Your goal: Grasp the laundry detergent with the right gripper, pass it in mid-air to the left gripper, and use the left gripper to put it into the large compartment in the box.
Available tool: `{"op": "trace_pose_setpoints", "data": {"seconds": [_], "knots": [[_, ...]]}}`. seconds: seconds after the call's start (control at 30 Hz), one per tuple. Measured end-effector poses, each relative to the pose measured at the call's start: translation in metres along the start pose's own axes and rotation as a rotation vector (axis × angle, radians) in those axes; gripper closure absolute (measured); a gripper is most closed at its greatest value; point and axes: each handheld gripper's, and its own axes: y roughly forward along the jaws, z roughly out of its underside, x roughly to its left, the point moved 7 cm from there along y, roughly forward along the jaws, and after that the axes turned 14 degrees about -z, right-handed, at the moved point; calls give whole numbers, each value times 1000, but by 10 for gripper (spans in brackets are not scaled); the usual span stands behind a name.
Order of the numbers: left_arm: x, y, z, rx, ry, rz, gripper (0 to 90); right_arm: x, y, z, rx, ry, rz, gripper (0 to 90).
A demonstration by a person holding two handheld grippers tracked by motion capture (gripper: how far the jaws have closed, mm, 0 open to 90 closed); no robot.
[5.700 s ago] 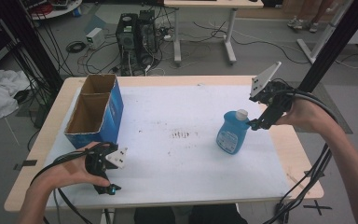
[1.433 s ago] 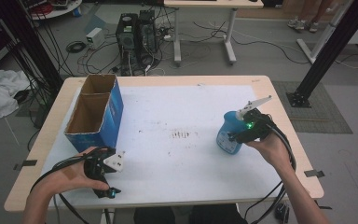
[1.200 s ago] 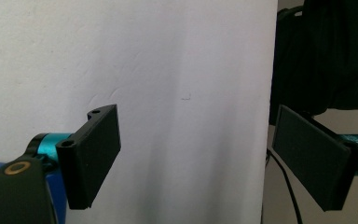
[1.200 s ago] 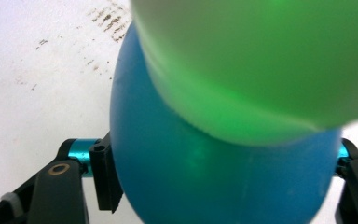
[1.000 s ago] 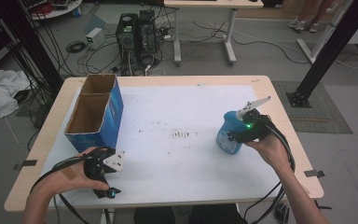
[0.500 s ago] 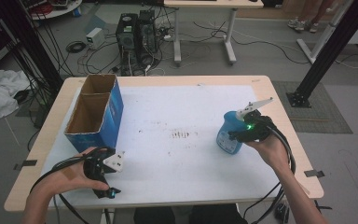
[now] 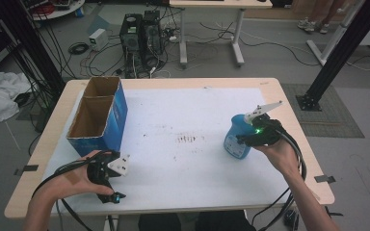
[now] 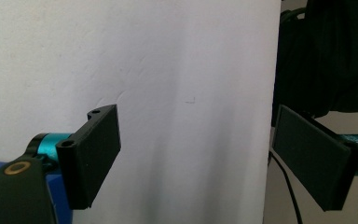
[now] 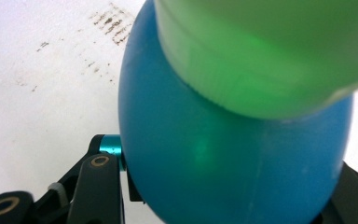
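Gripping the blue bottle [image 7: 236, 139] at the right of the tabletop [image 7: 183, 113], the right tongs [image 7: 247, 139] have just closed on its body. Left tongs [image 7: 107, 169] rest apart, empty. A straight, upright lift should prevent slipping.

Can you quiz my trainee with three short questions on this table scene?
1. True or false: the right gripper is shut on the blue bottle.
2. Which stands nearer the cardboard box: A the left gripper, B the bottle?
3. Fill in: the left gripper's jaws are ____.

Key: 1 true; 2 A; 3 open, with nothing between them.
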Motion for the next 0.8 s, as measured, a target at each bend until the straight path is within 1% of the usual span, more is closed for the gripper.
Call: {"op": "trace_pose_setpoints", "data": {"seconds": [0.03, 0.07, 0.1, 0.13, 0.17, 0.2, 0.23, 0.27, 0.3, 0.33, 0.4, 0.5, 0.6, 0.67, 0.7, 0.73, 0.77, 0.8], "knots": [[2, -2, -3, 0, -3, -4, 153, 2, 0, -2, -14, 7, -44, 471], [3, -3, -4, -1, -1, -3, 153, 3, -1, -4, -23, 3, -64, 472], [3, -3, -4, -1, -1, -3, 153, 3, -1, -4, -23, 3, -64, 472], [5, -5, -6, -5, 1, -2, 153, 5, -2, -7, -26, -4, -78, 471], [5, -5, -6, -5, 1, -2, 153, 5, -2, -7, -26, -4, -78, 471], [8, -8, -11, -12, -3, -9, 153, 8, -3, -10, -29, -17, -87, 471], [13, -13, -17, -18, 2, -13, 153, 12, -6, -18, -34, -47, -91, 471], [15, -16, -21, -22, 0, -12, 153, 18, -9, -28, -25, -96, -107, 470], [19, -19, -25, -27, 9, -16, 153, 22, -10, -34, -21, -120, -119, 469], [23, -21, -29, -34, 6, -22, 153, 26, -12, -40, -18, -148, -132, 469], [31, -28, -38, -43, 10, -19, 153, 35, -14, -50, -12, -209, -159, 469], [43, -38, -51, -52, -2, -23, 153, 46, -15, -63, -11, -278, -217, 468], [56, -50, -70, -86, -21, -23, 153, 52, -13, -71, -11, -321, -281, 468], [63, -58, -84, -108, -26, -22, 153, 56, -11, -74, 2, -342, -313, 468], [67, -63, -92, -111, -19, -26, 153, 57, -10, -75, 8, -359, -320, 468], [67, -63, -92, -111, -19, -26, 153, 57, -10, -75, 8, -359, -320, 468], [72, -71, -107, -125, -18, -28, 153, 61, -7, -76, 29, -388, -328, 468], [75, -75, -114, -127, -11, -29, 153, 62, -6, -77, 39, -404, -331, 469]]}}
